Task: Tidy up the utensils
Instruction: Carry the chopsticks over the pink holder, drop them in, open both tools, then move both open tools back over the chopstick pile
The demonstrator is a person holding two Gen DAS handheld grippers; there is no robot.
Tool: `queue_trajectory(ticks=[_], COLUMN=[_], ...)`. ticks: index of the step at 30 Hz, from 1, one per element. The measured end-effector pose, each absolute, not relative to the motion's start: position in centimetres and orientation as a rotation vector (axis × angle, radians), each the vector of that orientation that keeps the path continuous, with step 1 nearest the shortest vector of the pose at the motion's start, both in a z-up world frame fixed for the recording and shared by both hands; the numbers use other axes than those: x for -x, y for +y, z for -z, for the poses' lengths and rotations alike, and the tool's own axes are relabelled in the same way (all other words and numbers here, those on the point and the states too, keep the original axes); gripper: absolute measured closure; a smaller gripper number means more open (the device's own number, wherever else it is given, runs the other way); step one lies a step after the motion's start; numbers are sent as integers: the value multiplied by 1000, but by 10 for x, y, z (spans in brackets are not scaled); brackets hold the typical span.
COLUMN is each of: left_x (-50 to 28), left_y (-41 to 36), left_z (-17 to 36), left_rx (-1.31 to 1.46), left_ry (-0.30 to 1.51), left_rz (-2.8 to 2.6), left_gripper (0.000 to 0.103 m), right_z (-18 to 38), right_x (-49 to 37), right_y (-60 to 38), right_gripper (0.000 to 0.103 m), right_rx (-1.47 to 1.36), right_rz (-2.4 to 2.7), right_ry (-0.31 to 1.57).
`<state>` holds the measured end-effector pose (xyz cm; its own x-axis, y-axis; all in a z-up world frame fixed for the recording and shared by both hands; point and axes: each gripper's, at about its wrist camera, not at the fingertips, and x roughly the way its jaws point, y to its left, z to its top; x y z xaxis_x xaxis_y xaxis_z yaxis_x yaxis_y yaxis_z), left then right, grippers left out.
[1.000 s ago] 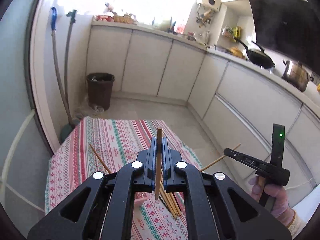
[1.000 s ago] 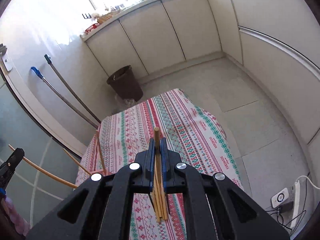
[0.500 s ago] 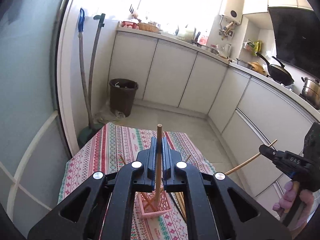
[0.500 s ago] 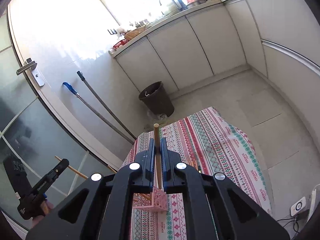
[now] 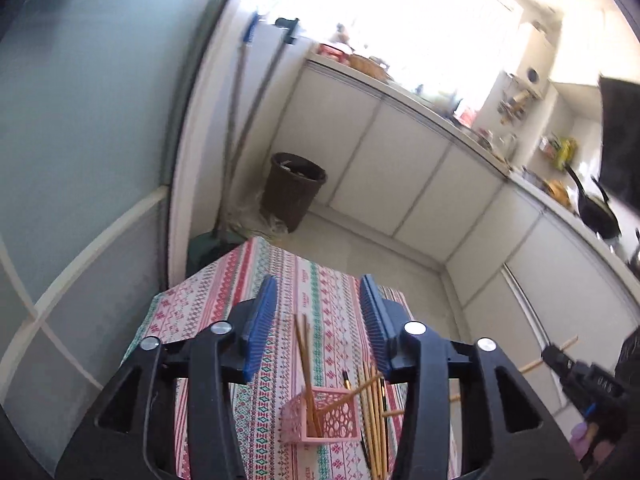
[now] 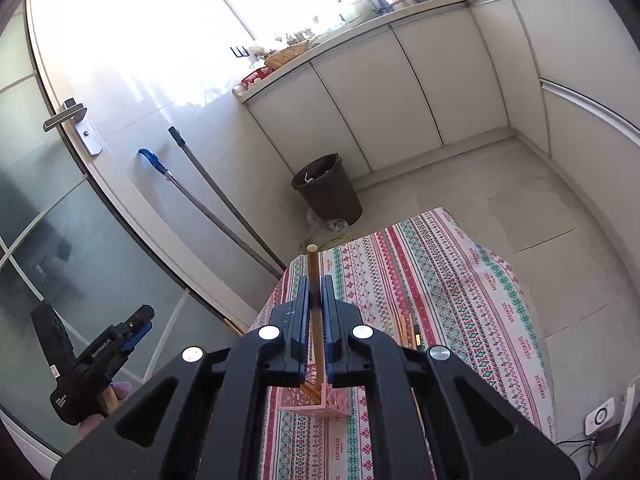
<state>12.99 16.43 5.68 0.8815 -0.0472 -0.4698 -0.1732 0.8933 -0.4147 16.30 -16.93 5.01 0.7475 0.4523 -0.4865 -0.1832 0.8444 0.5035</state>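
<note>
White flat-fronted kitchen cabinets [image 6: 404, 92] line the far and right walls under a glaring bright window [image 5: 400, 12]. A dark brown plastic waste bin [image 6: 328, 192] stands on the pale tiled floor [image 6: 532, 208]; a frosted glass door [image 6: 48, 216] closes the left.

Woven patterned cloth [image 5: 276, 364] on desk, matt. Pink plastic basket [image 5: 332, 420], perforated. Chopsticks [image 5: 374, 408] pale wood, smooth. Gripper bodies matt black plastic, ribbed blue fingers [image 5: 262, 320], shiny metal screws [image 6: 269, 333]. Cabinet fronts [image 6: 380, 92] smooth, semi-gloss.
</note>
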Motion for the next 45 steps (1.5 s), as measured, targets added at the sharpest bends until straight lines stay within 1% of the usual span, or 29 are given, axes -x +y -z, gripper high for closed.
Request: queue_trajectory(ticks=[5, 10, 16, 18, 25, 29, 31, 32, 33, 35, 38, 39, 40, 42, 44, 45], left_x=[-131, -129, -129, -131, -134, -135, -134, -134, -133, -131, -128, -127, -125, -123, -122, -121], left_y=[188, 191, 185, 181, 161, 145, 136, 132, 127, 120, 104, 99, 94, 85, 76, 73], left_z=[-46, -44, -42, -40, -26, -10, -3, 1, 6, 14, 26, 29, 33, 39, 44, 46], left_rx=[535, 520, 490, 480, 419, 393, 368, 357, 345, 333, 289, 277, 268, 254, 233, 226], left_ry=[532, 550, 566, 579, 632, 684, 706, 717, 730, 750, 781, 790, 800, 813, 826, 831], left_rz=[-142, -145, -131, -122, -91, -70, -63, -60, -54, -41, -20, -15, -8, 4, 16, 20], left_gripper=[57, 57, 57, 57, 57, 55, 54, 53, 50, 45, 41, 38, 36, 33, 29, 28], right_z=[-43, -33, -12, -6, -3, -1, -1, -1, 0, 0, 3, 5, 7, 11, 15, 18], right_x=[-169, -180, -194, -197, -195, -190, -187, -185, -184, -182, -179, -178, -178, -176, -176, -176], right_y=[-157, -138, -112, -105, -101, -107, -113, -116, -122, -132, -148, -153, -157, -164, -170, -174], right_gripper=[97, 97, 97, 94, 94, 90, 86, 82, 73, 63, 56, 50, 48, 40, 36, 31], right_rx=[-433, -415, -390, -388, -366, -358, -349, -348, -354, -369, -382, -387, -391, -397, -398, -400], right_rz=[-366, -363, -363, -367, -363, -351, -338, -329, -321, -305, -277, -267, -261, -250, -237, -229], right_ry=[660, 686, 741, 758, 769, 773, 770, 768, 765, 762, 767, 773, 779, 790, 805, 814])
